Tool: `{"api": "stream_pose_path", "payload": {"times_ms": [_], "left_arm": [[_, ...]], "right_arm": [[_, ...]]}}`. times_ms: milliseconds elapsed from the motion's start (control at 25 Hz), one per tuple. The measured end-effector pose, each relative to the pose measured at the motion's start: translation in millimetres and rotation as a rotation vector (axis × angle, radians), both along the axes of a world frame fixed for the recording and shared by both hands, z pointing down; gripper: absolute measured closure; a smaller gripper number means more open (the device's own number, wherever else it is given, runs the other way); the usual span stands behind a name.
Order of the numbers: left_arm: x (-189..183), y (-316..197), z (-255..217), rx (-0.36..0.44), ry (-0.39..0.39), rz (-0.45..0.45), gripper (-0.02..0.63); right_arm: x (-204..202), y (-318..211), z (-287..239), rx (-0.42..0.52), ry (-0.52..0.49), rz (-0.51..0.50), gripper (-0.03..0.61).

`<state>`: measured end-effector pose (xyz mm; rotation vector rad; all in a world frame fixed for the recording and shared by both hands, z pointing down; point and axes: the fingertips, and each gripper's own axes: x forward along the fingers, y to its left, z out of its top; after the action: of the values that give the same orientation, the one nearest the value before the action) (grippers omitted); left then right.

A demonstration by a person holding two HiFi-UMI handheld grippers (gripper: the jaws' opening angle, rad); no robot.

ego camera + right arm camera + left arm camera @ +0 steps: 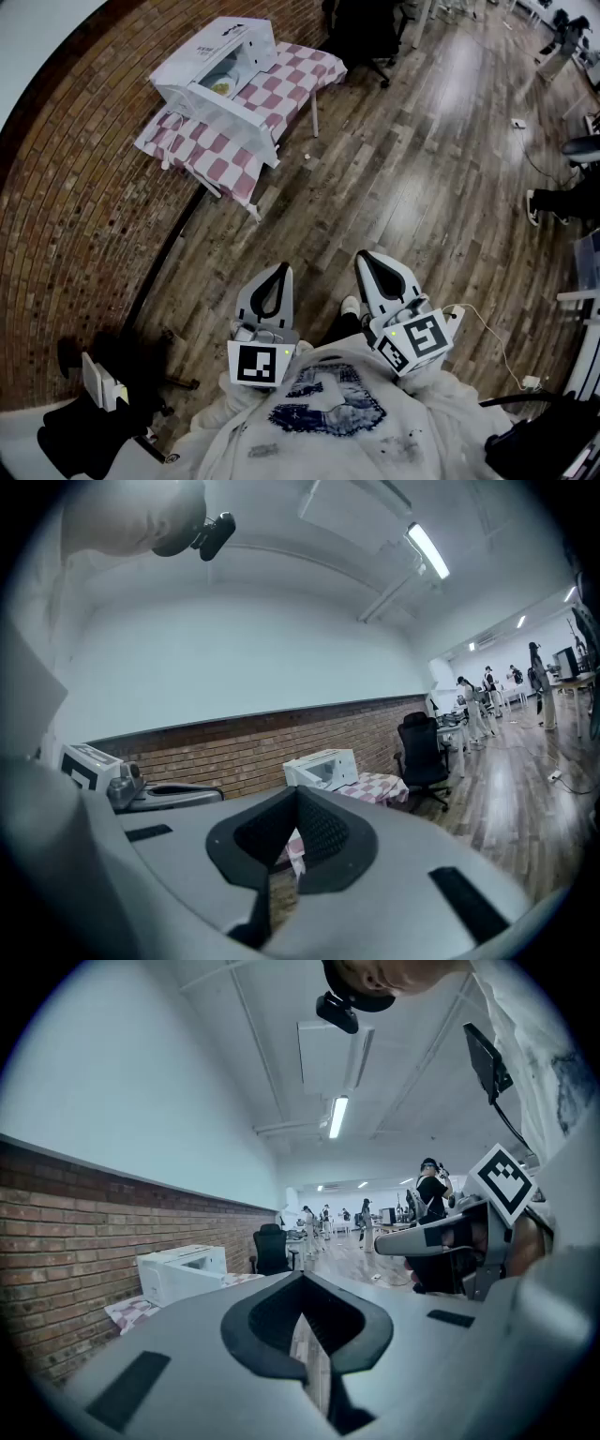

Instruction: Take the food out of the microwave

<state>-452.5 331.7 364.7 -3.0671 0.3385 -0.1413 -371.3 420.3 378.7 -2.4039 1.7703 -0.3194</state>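
Microwave first: the white box-shaped microwave oven [223, 58] stands on a small table draped in a pink-and-white checked cloth [302, 77], against the red-brown brick wall [75, 216] at the far upper left of the head view. In its front opening I can make out a pale plate with something yellowish on it [222, 86], which I take to be the food. A white panel juts out below that opening; I cannot tell for sure whether it is the door.

Both tools are well apart from it, held close to the person's white sweatshirt with its blue print [328, 405], over the brown wooden plank floor [422, 187]. The left gripper [280, 270] has its grey jaws closed tip to tip with nothing between them; in the left gripper view [302, 1281] the microwave [183, 1272] sits small and far off, left of the jaw tips. The right gripper [366, 259] is just beside the left one, its jaws likewise pressed together and empty. In the right gripper view [298, 795] the microwave [323, 768] shows just above the tips, distant, with a black office chair [418, 749] to its right. Neither pair of jaws touches the table or oven.
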Motion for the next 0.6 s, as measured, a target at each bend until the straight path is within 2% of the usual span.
{"api": "stream_pose_path", "payload": {"times_ms": [320, 600], "left_arm": [[84.0, 9.3, 4.6, 0.019, -0.026, 0.015, 0.607], [143.0, 25.6, 7.3, 0.02, -0.026, 0.026, 0.607]], "right_arm": [[78.3, 7.5, -2.2, 0.011, 0.001, -0.001, 0.565], [134.8, 25.2, -3.3, 0.039, -0.02, 0.0, 0.565]]}}
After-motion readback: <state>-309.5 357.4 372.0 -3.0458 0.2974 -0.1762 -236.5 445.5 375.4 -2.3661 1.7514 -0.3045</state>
